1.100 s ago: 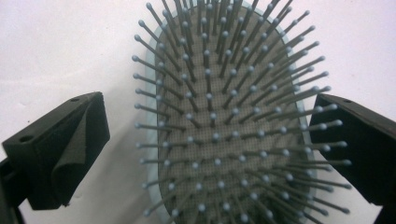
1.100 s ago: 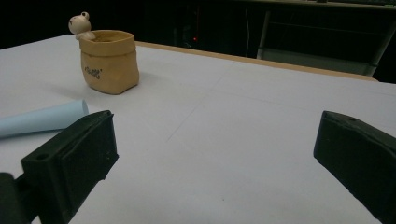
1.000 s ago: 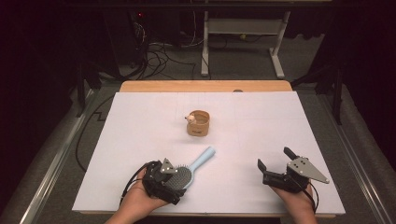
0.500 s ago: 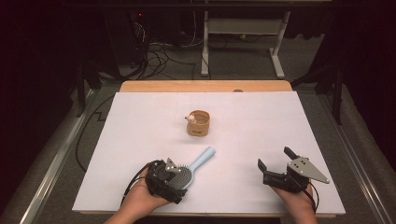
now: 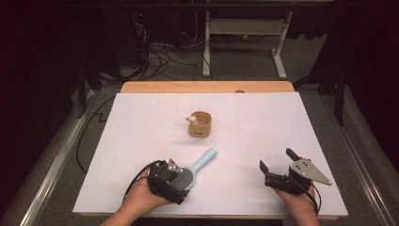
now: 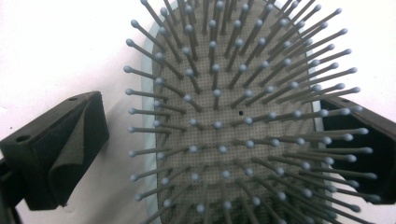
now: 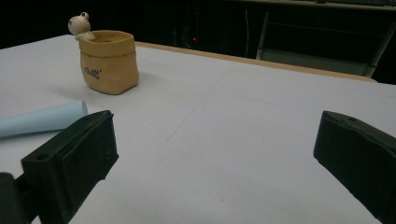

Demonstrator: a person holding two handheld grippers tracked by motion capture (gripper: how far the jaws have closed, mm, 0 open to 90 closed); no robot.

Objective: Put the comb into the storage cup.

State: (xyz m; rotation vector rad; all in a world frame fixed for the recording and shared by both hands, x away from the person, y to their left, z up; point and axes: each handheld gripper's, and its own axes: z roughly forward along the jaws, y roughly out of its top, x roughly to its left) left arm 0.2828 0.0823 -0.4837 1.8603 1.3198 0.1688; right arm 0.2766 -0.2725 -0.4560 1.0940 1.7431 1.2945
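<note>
Two hand-held grippers are at the near edge of the white table (image 5: 141, 122). At the near left, the left gripper (image 5: 175, 184) sits over the head of a pale blue plastic paddle hairbrush with grey ball-tipped bristles (image 5: 188, 175). The brush lies flat, bristles up, its handle running far and to the right. In the left gripper view the brush head (image 6: 233, 121) lies between the two black jaws; these stand apart, one on each side. The left jaw is clear of the brush edge, with white table showing between them. The right jaw is partly hidden behind bristles, so contact on that side cannot be determined. The jaws are spread, not clamped on the brush.

At mid table, well apart from both grippers, stands a small tan sack-shaped ceramic pot with a white animal figure on its rim (image 5: 200, 124). It is upright. In the right gripper view the pot (image 7: 108, 63) is far and to the left, with the brush handle end (image 7: 42, 119) nearer.

At the near right, the right gripper (image 5: 277, 165) is held low over bare table. Its jaws are spread wide with nothing between them.
</note>
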